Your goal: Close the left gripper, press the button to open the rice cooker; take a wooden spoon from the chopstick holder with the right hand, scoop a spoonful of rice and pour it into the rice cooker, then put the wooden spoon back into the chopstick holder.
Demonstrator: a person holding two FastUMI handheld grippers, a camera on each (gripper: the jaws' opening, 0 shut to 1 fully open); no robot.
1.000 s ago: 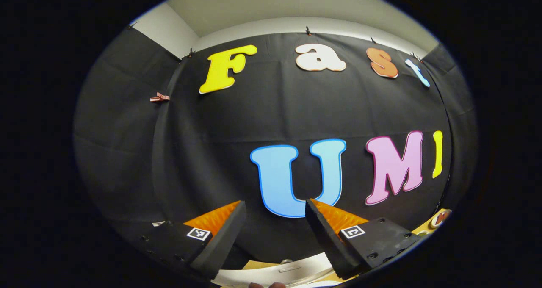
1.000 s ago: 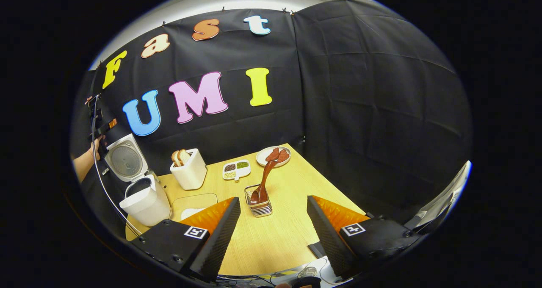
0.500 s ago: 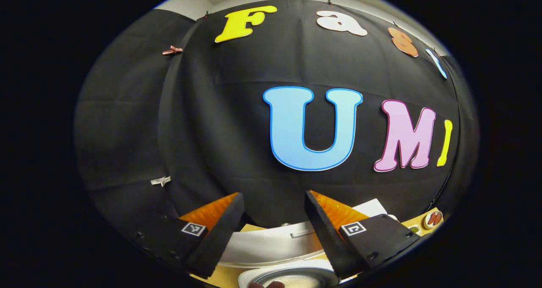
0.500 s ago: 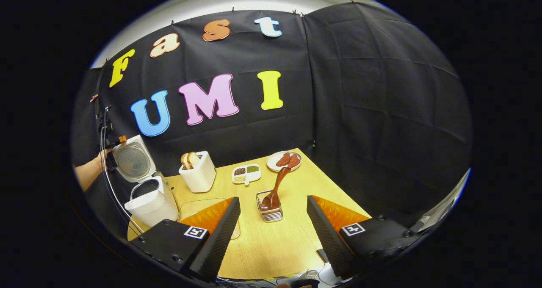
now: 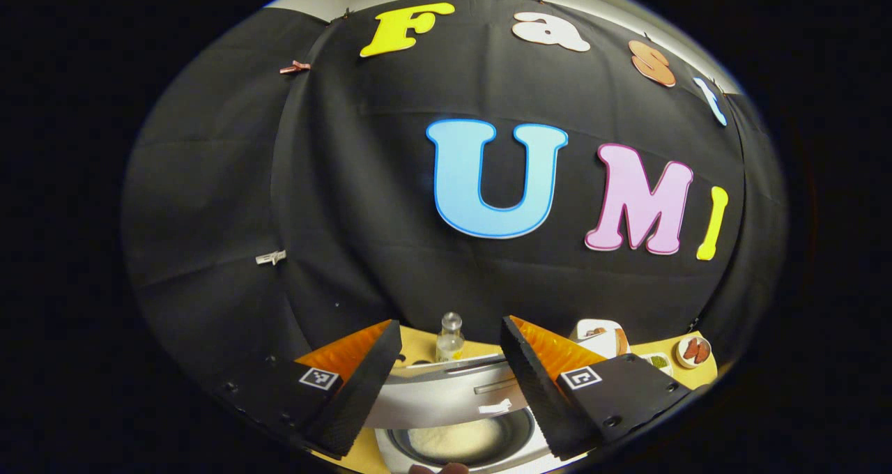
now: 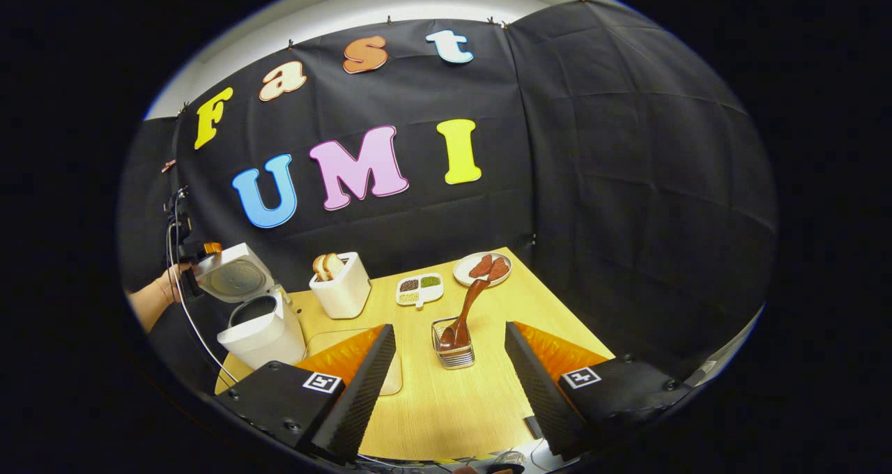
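In the left gripper view, the left gripper [image 5: 449, 362] is hovering over the rice cooker [image 5: 460, 418], its fingers standing apart and gripping nothing. The cooker's lid [image 5: 446, 394] is lying between them, and white rice [image 5: 453, 438] is showing in the pot below. A small bottle [image 5: 451, 337] is standing behind.

In the right gripper view, the right gripper [image 6: 449, 369] is also spread wide and empty above the table [image 6: 446, 411]. Ahead, the wooden spoon [image 6: 472, 307] is leaning in the chopstick holder [image 6: 453, 354]. The rice cooker [image 6: 261, 331] is sitting at the left, lid [image 6: 233, 273] partly raised, with a hand [image 6: 167, 286] beside it.
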